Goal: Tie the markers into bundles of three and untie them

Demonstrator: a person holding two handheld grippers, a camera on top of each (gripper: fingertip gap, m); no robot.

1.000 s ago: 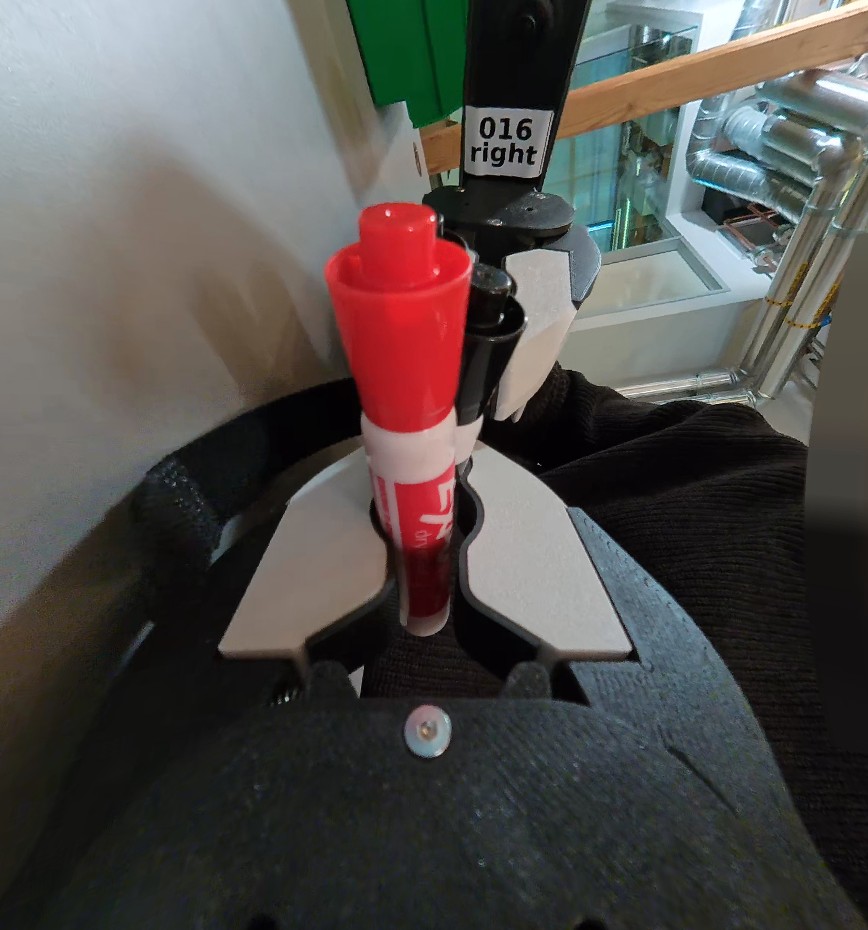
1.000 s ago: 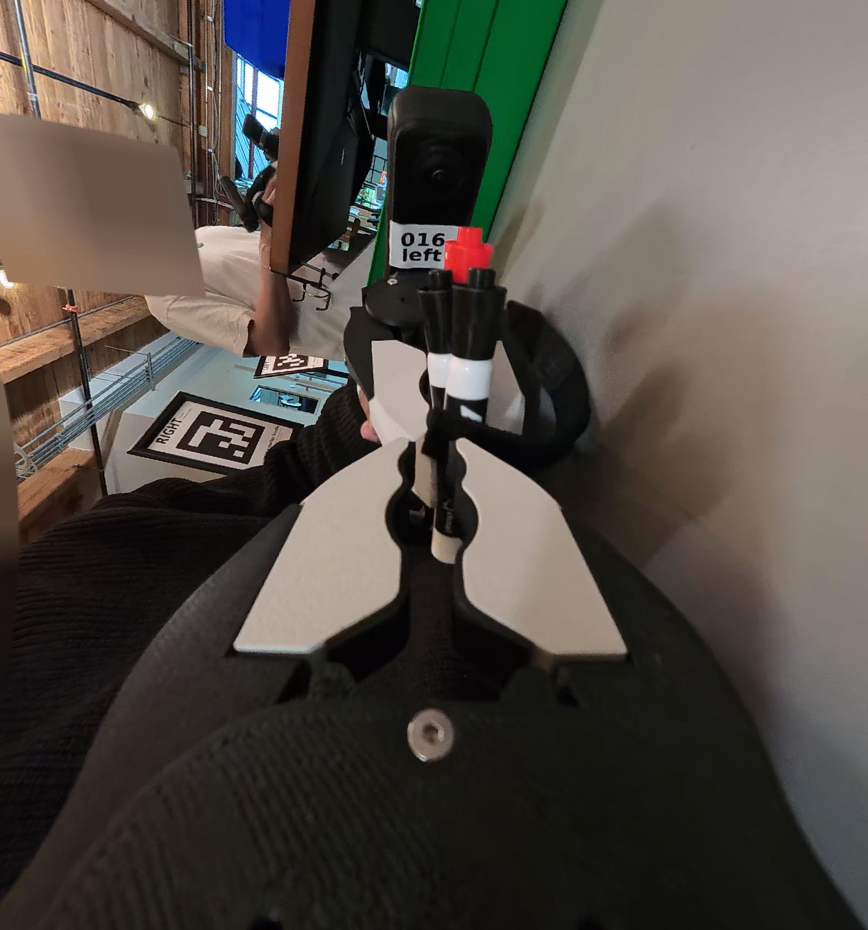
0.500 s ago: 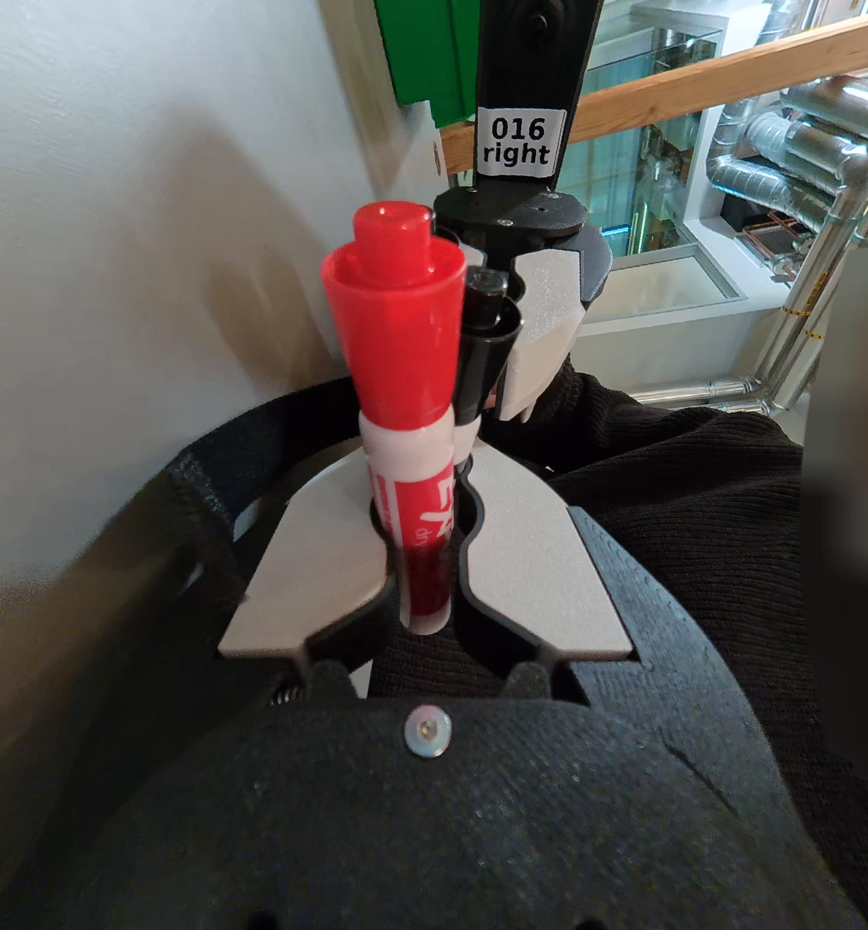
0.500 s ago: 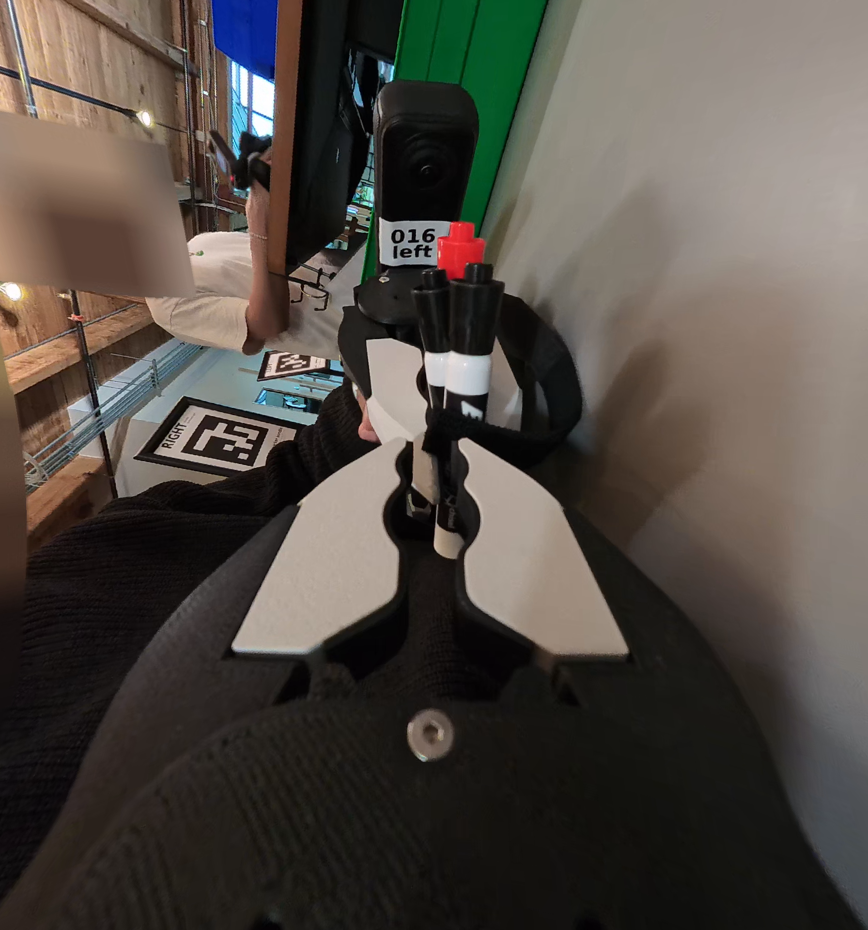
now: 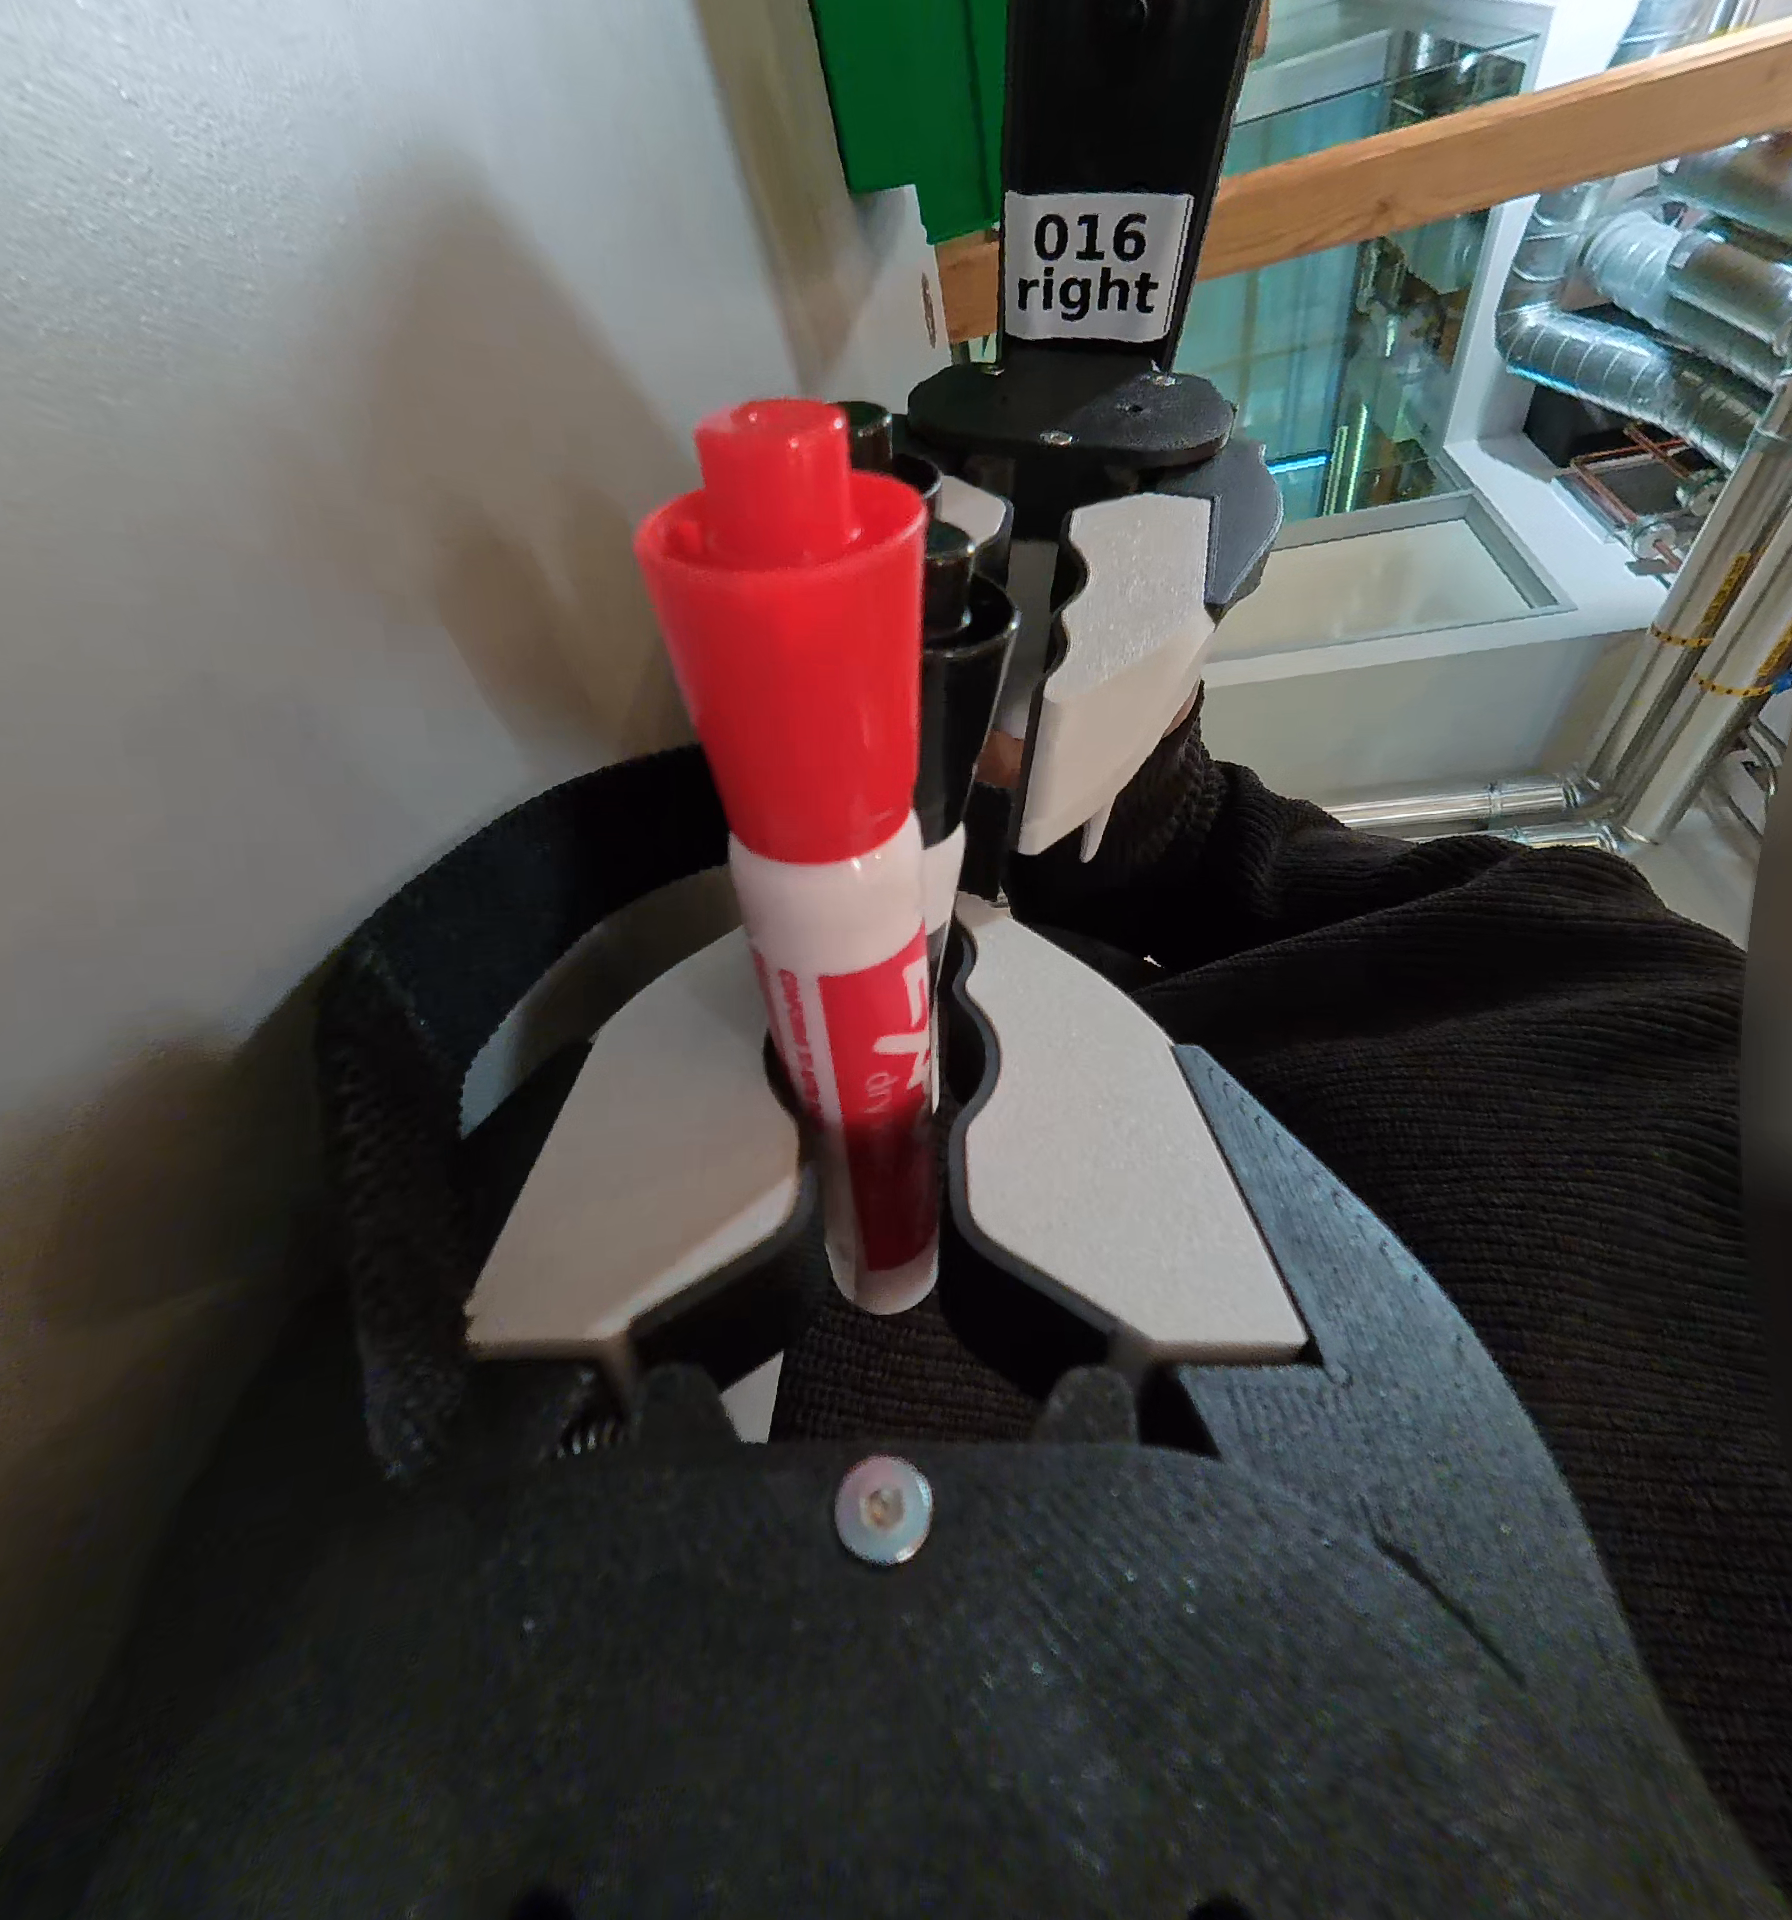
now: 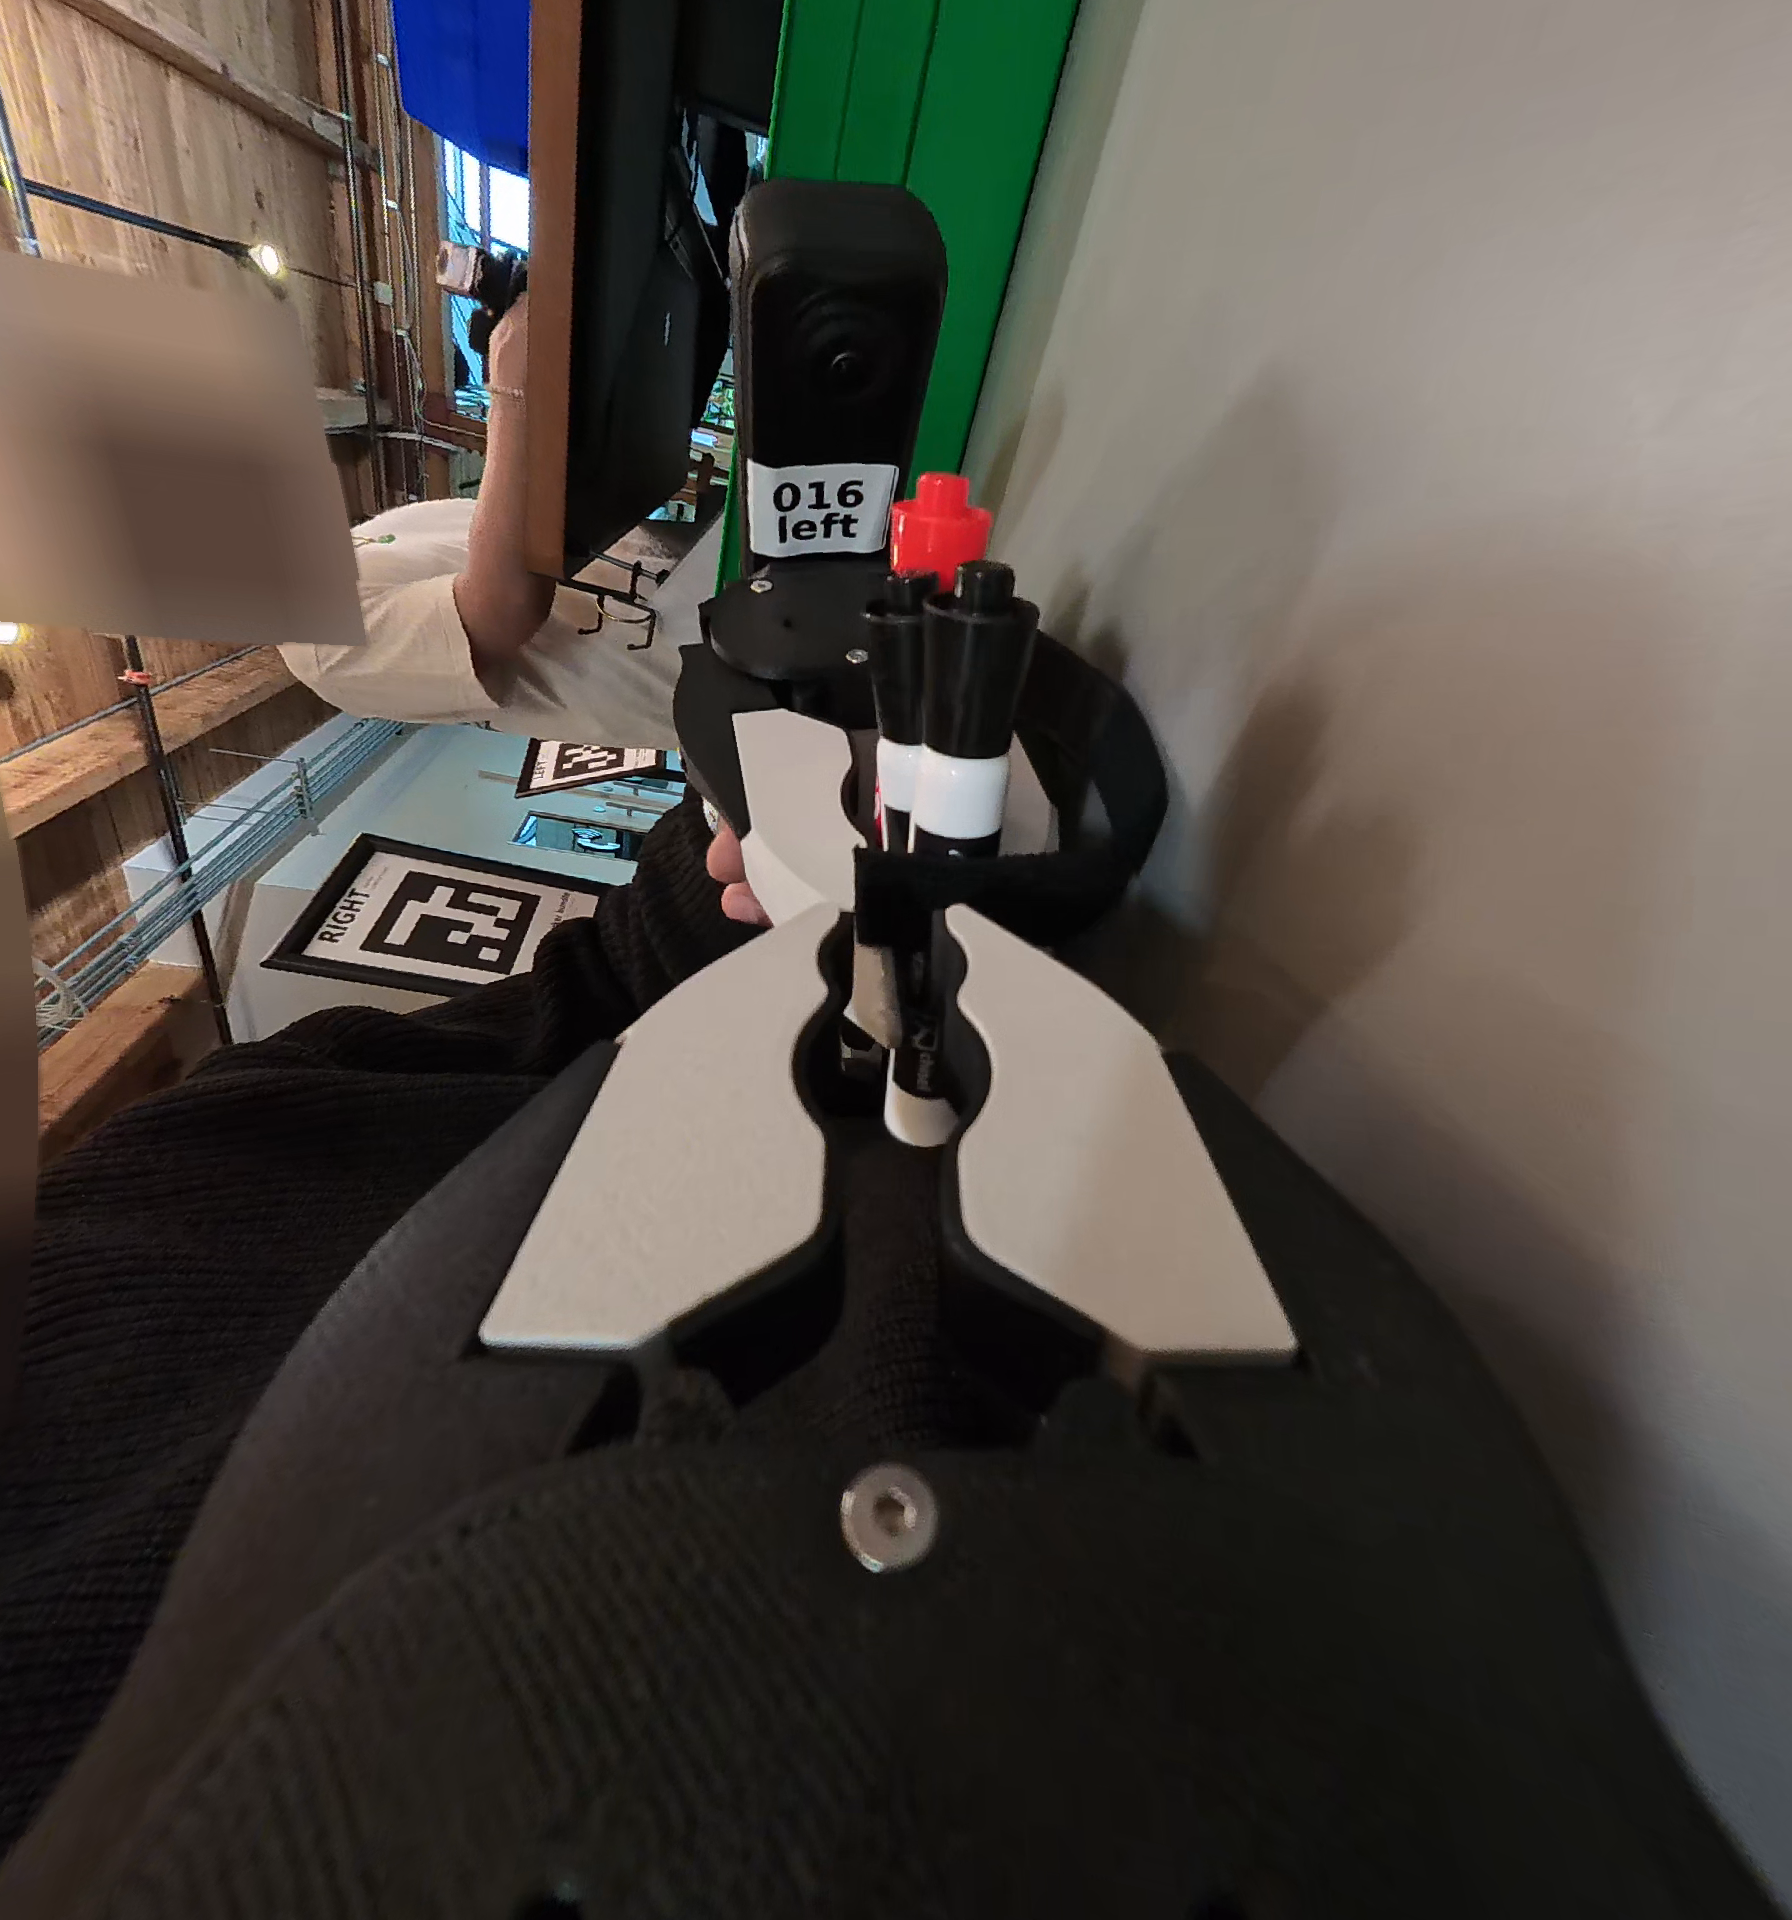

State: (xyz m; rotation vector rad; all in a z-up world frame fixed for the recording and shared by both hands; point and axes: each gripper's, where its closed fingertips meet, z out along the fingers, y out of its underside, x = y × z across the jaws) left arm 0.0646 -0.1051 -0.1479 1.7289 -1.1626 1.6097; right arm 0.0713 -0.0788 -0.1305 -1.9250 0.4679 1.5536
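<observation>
Three markers [image 5: 819, 831] against pale wall [image 5: 248, 416]; wooden railing [image 5: 1494, 135] behind.

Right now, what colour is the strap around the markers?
Black strap, clearest in right wrist view.

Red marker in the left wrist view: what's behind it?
Behind the red marker, two black marker caps peek out, with the right gripper just beyond. The black markers' barrels and the strap around the bundle are hidden here.

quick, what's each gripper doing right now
left gripper: shut on the red marker.
right gripper: shut on a black marker and the black strap end.
</observation>
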